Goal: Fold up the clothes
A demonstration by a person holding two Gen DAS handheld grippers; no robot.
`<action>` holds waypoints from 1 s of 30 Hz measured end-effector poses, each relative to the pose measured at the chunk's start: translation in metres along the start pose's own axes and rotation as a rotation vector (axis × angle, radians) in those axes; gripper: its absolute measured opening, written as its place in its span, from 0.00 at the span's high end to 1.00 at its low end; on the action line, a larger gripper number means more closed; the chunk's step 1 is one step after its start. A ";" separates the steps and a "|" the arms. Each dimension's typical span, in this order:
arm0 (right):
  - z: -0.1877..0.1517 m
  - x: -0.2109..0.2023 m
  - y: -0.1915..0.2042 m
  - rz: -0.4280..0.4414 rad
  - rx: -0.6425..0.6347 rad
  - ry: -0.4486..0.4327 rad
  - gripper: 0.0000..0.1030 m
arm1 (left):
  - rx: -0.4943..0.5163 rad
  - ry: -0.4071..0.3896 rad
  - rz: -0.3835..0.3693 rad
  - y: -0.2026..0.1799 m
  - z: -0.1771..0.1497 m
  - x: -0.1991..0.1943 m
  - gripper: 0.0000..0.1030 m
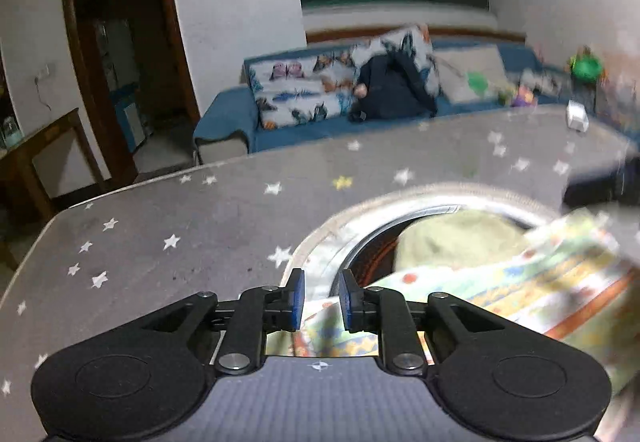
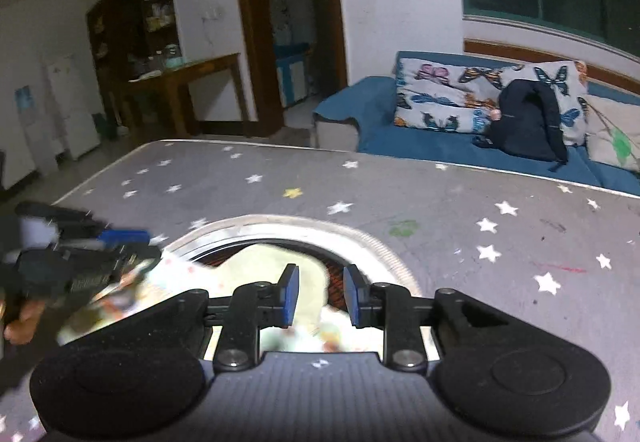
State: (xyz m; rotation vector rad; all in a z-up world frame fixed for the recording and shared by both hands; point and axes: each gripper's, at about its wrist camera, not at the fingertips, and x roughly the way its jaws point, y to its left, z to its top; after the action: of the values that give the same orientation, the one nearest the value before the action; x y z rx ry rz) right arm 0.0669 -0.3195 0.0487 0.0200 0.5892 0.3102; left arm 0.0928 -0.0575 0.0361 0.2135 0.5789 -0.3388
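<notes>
A round basket [image 1: 400, 198] with a pale rim stands on the grey star-print table [image 1: 200, 218]. It holds a pale green cloth [image 1: 452, 238] and a colourful patterned garment [image 1: 532, 282], which is blurred. My left gripper [image 1: 321, 296] is open just over the basket's near rim, with patterned cloth below its fingers. My right gripper [image 2: 320, 294] is open above the basket [image 2: 360, 238] and the pale cloth [image 2: 272, 266]. In the right wrist view the left gripper [image 2: 108, 254] is at the left, by the patterned garment [image 2: 132, 294]; its hold is blurred.
A blue sofa [image 2: 420, 146] with butterfly cushions and a dark backpack [image 2: 524, 122] stands beyond the table. A small white box [image 1: 577, 117] sits at the table's far right. A wooden side table [image 2: 188, 82] and a doorway are at the back left.
</notes>
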 end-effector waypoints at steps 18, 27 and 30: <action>-0.044 0.008 -0.005 -0.025 -0.035 0.100 0.75 | -0.045 0.095 -0.045 -0.020 -0.020 0.035 0.78; -0.048 -0.003 0.011 0.006 -0.047 0.072 0.54 | -0.015 0.058 -0.078 -0.039 -0.018 -0.004 0.72; -0.053 -0.009 0.038 0.062 -0.100 0.061 0.53 | -0.006 0.066 -0.084 -0.047 -0.022 -0.014 0.72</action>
State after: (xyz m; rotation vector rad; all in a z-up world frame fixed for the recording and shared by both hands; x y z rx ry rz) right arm 0.0198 -0.2898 0.0138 -0.0676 0.6338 0.4007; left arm 0.0532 -0.0905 0.0211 0.1953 0.6550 -0.4125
